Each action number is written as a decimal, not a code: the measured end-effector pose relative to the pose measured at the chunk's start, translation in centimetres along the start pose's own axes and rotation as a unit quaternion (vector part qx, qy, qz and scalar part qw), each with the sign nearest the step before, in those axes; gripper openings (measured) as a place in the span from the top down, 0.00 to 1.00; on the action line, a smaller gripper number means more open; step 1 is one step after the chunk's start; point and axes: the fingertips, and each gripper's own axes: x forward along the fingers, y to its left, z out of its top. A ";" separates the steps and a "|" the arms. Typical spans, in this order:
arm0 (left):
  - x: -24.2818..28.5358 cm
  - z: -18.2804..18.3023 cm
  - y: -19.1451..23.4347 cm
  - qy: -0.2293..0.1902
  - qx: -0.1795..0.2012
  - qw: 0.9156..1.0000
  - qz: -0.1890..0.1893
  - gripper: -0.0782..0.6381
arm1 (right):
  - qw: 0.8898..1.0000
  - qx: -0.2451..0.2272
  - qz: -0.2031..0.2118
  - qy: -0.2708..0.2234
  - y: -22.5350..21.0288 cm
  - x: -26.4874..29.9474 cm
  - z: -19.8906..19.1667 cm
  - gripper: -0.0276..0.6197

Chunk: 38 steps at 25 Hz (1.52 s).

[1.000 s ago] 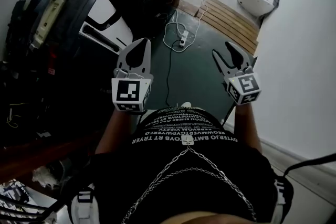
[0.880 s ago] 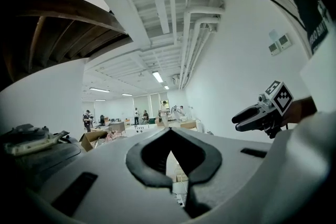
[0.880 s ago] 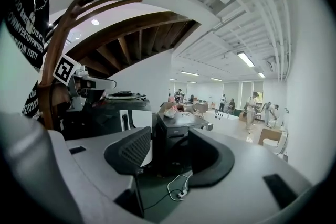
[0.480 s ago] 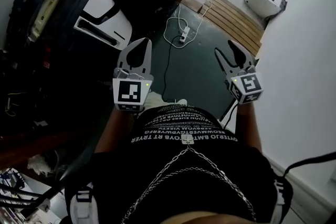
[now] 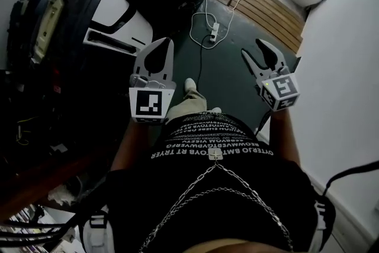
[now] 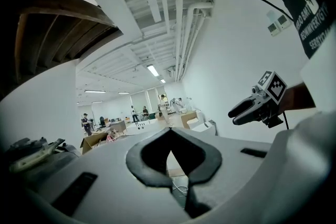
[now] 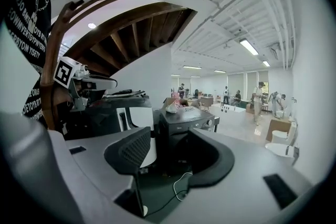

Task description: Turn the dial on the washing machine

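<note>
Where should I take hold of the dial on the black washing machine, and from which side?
Pinch the round dial across its rim, coming straight at the front panel of the washing machine: it appears to stick out from that face near the top corner. It is small in view, so confirm up close.

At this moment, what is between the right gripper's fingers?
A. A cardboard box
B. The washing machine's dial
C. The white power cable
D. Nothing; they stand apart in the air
D: the right gripper has its fingers apart with only air between them, and the black washing machine stands farther off, untouched.
</note>
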 end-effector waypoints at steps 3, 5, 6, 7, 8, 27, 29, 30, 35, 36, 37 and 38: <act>2.7 0.2 2.4 -0.014 -0.008 1.000 -0.013 0.88 | 1.000 -0.005 -0.010 0.001 -0.9 2.5 1.2 0.62; 4.3 0.9 3.9 -0.034 -0.013 0.999 -0.027 0.88 | 1.000 -0.003 -0.017 -0.002 -1.6 4.0 2.4 0.63; 5.0 1.1 4.6 -0.045 -0.011 0.998 -0.034 0.88 | 1.000 -0.002 -0.019 -0.003 -2.0 4.8 3.2 0.63; 5.7 1.2 5.3 -0.051 -0.008 0.998 -0.040 0.88 | 1.000 -0.001 -0.021 -0.005 -2.3 5.7 3.9 0.63; 6.5 1.2 6.1 -0.054 -0.005 0.998 -0.043 0.88 | 1.000 -0.002 -0.023 -0.007 -2.6 6.5 4.7 0.63; 18.5 -3.6 14.7 -0.014 -0.042 0.995 -0.090 0.88 | 0.998 0.007 -0.058 0.014 -7.0 17.3 7.9 0.63; 19.8 -3.4 14.3 -0.010 -0.046 0.995 -0.093 0.88 | 0.998 0.005 -0.065 0.014 -8.5 17.2 7.4 0.63; 19.9 -3.4 14.2 -0.007 -0.051 0.994 -0.095 0.88 | 0.998 0.008 -0.067 0.011 -8.4 17.1 7.6 0.63; 22.1 -2.7 12.6 -0.001 -0.055 0.993 -0.102 0.88 | 0.998 0.014 -0.067 0.008 -9.8 16.2 7.6 0.63; 23.8 -2.2 11.7 0.001 -0.054 0.994 -0.100 0.88 | 0.998 0.015 -0.062 0.009 -11.5 16.2 6.9 0.63; 25.6 -1.5 10.7 0.005 -0.056 0.994 -0.096 0.88 | 0.998 0.020 -0.056 0.011 -13.5 16.2 6.2 0.63; 27.1 -0.9 9.8 0.007 -0.059 0.994 -0.092 0.88 | 0.998 0.030 -0.050 0.014 -15.3 16.4 5.6 0.63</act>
